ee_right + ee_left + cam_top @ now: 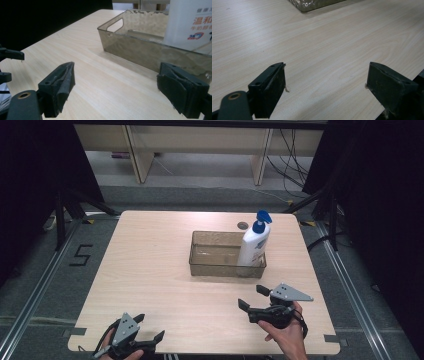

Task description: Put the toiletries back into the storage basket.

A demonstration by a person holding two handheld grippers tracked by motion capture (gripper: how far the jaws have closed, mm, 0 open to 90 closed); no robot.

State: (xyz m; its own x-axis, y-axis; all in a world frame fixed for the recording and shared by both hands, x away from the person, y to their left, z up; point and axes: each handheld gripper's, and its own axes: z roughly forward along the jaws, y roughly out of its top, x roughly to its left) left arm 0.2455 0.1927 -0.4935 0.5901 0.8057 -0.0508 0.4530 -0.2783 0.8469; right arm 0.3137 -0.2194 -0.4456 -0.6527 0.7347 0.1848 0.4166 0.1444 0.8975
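- Pump bottle [253,245]: white body, blue pump head, stood upright in the right end of the tray, right of centre in the high view; its white side with printed label is seen at the upper right of the right gripper view [190,22].
- Tray [200,265]: clear, smoke-tinted, rectangular, set on the worktop [150,265] at mid-frame; its left part is bare. A corner of it is seen at the top edge of the left gripper view [312,5].
- Risk, tipping: the bottle is judged tall and top-heavy; a sideways knock from the tongs, or a grip taken high at the pump, could topple it against the tray wall.
- Risk, sliding: the tray is judged light; a jaw caught on its near wall could push it across the worktop.
- Risk, slipping: the smooth rounded body could be squeezed out of a shallow pinch.
- Right tongs [252,297]: held in a hand [285,335] at lower right of the high view, spread wide, nothing between the jaws, aimed up-left toward the tray's near wall, close to it but apart.
- Left tongs [150,327]: at the lower-left edge of the high view, spread wide, nothing held, low over bare worktop, well apart from the tray.
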